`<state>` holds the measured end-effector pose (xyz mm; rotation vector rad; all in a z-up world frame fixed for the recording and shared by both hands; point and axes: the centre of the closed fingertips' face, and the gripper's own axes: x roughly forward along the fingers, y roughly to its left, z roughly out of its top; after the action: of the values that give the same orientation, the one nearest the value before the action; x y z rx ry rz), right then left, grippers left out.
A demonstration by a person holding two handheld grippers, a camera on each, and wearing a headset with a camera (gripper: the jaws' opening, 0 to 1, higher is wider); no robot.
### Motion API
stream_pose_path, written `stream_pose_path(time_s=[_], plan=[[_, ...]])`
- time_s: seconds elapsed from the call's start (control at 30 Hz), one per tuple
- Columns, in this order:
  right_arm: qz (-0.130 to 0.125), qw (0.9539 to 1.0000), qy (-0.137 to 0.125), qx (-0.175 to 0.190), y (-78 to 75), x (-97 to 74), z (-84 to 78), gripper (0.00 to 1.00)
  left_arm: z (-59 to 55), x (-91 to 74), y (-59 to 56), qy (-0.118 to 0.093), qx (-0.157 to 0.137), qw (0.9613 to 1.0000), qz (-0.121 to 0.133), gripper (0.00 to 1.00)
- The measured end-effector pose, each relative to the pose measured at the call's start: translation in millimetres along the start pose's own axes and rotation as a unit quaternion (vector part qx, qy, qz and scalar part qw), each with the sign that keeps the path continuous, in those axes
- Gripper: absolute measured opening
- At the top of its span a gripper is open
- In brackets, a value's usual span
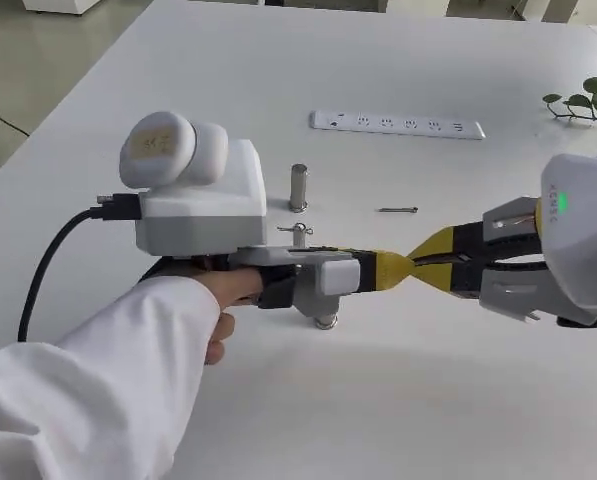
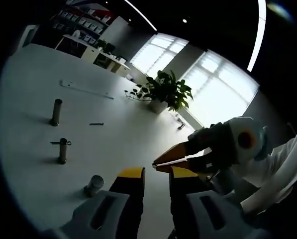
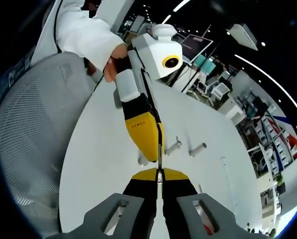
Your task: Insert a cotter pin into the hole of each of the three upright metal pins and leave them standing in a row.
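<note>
Right gripper [image 3: 159, 172] is pinching its jaws together on a thin sliver, seemingly a cotter pin [image 3: 159, 175], and meeting the left gripper [image 2: 157, 172], whose jaws are standing spread. Any mistimed release is risking the sliver dropping onto the table [image 1: 278, 420]. The left gripper's body is hanging right over the near metal pin [image 1: 325, 321] and close beside the middle metal pin [image 1: 300, 234], which is carrying its cotter; a careless swing is threatening to topple both. The far metal pin [image 1: 298, 187] is standing bare, with a loose cotter pin [image 1: 398, 210] lying to its right.
</note>
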<state>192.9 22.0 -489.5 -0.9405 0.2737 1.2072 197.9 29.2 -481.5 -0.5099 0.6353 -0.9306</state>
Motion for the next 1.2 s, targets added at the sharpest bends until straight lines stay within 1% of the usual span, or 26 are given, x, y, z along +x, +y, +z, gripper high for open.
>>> stream_pose_path(time_s=[0.1,0.2,0.33,0.47,0.57,0.7,0.93,1.17,1.2], plan=[[0.0,1.0,-0.001,-0.001,1.3,-0.4,1.8,0.0,0.9,0.3,-0.6,0.0,-0.006,1.0,-0.002,0.12],[0.001,1.0,-0.002,-0.003,2.5,-0.6,3.9,0.0,1.1,0.5,0.1,0.0,-0.005,1.0,0.0,0.11],[0.0,1.0,-0.004,-0.006,3.0,-1.1,6.1,0.0,0.1,0.7,0.6,0.002,-0.009,1.0,-0.001,0.06],[-0.002,1.0,-0.003,-0.009,2.5,-2.1,6.0,0.0,-0.9,1.0,-0.1,0.004,-0.01,0.9999,-0.002,0.05],[-0.001,0.9999,-0.002,-0.01,2.6,-2.9,6.0,0.0,-0.7,1.1,-1.0,0.003,-0.012,0.9999,-0.004,0.02],[-0.002,0.9999,-0.002,-0.014,2.3,-4.0,6.6,0.0,-0.4,1.1,-1.0,0.003,-0.015,0.9999,-0.004,0.01],[-0.001,0.9998,-0.003,-0.021,2.6,-5.1,9.0,0.0,1.4,0.2,-1.6,-0.002,-0.031,0.9995,-0.007,0.02],[0.003,0.9995,-0.002,-0.032,4.4,-5.6,9.4,0.0,-1.0,-0.2,-2.0,0.004,-0.036,0.9993,-0.008,0.01],[0.004,0.9995,-0.002,-0.033,4.8,-5.8,9.4,0.0,-1.5,-0.2,-2.1,0.006,-0.042,0.9991,-0.009,0.01]])
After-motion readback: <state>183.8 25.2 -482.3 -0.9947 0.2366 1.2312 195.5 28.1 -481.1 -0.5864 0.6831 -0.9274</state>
